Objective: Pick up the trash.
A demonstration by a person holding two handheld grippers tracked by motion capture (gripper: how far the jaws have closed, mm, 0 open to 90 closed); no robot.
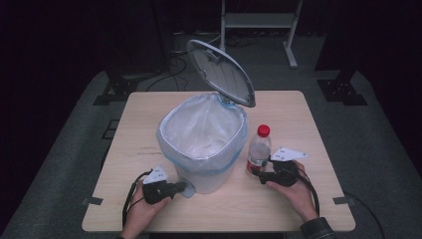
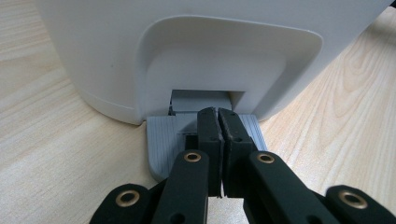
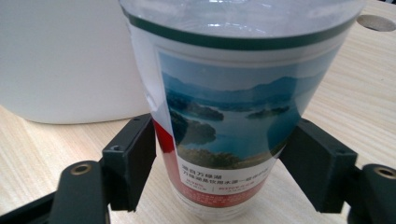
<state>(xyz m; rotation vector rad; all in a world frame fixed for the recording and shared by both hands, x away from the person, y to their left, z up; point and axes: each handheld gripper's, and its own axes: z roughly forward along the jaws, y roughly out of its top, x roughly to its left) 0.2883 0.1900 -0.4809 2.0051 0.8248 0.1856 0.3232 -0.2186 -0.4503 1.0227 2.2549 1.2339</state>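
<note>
The bottle (image 1: 259,149) stood on the pale wooden table (image 1: 298,114) beside the bin (image 1: 201,144), grasped by the right gripper (image 1: 262,173); the left gripper (image 1: 180,188), clenched, pressed the bin's pedal (image 2: 161,140). Dark room beyond.

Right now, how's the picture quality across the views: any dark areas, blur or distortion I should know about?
High view: the light wooden table is evenly lit, the room around it nearly black, the white pedal bin clear. Left gripper view: sharp on the grey pedal, the nearest black jaw links slightly soft. Right gripper view: the clear plastic bottle with the lake-picture label looms close and bulges, its small print soft.
</note>
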